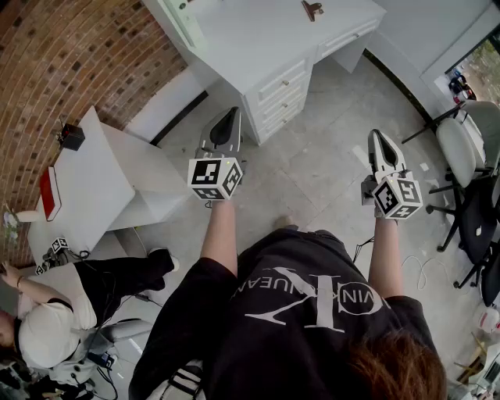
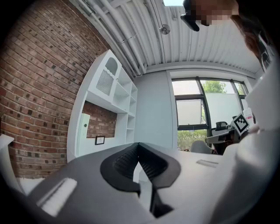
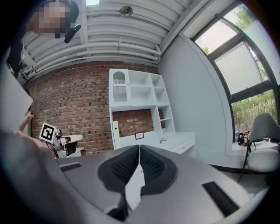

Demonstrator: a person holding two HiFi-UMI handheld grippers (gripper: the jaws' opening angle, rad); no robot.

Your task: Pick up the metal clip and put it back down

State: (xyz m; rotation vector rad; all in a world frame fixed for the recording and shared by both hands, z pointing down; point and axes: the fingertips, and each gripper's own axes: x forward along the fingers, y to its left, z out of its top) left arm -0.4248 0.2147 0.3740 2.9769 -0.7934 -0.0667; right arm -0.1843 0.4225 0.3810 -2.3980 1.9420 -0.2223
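In the head view the metal clip (image 1: 312, 9) lies on the top of the white desk (image 1: 258, 39), near its far edge, with nothing touching it. Both hand-held grippers hang over the tiled floor in front of the desk, well apart from the clip. The left gripper (image 1: 229, 117) points at the desk's drawer corner and is just short of it. The right gripper (image 1: 381, 139) is further out, to the right of the desk. A brick wall (image 1: 70, 55) runs to the left of the desk, and a seated person (image 1: 47, 312) is well away from the desk on that side. An office chair (image 1: 461, 148) stands well to the desk's right. In the left gripper view the two dark ribbed jaws meet at their tips with nothing between them, so this gripper is closed and empty. A white shelf unit (image 2: 109, 96) shows beyond, against the brick. In the right gripper view the jaws likewise touch at the tips and hold nothing. The desk shows beyond them, under the same shelf unit, but the clip is too small to make out there.
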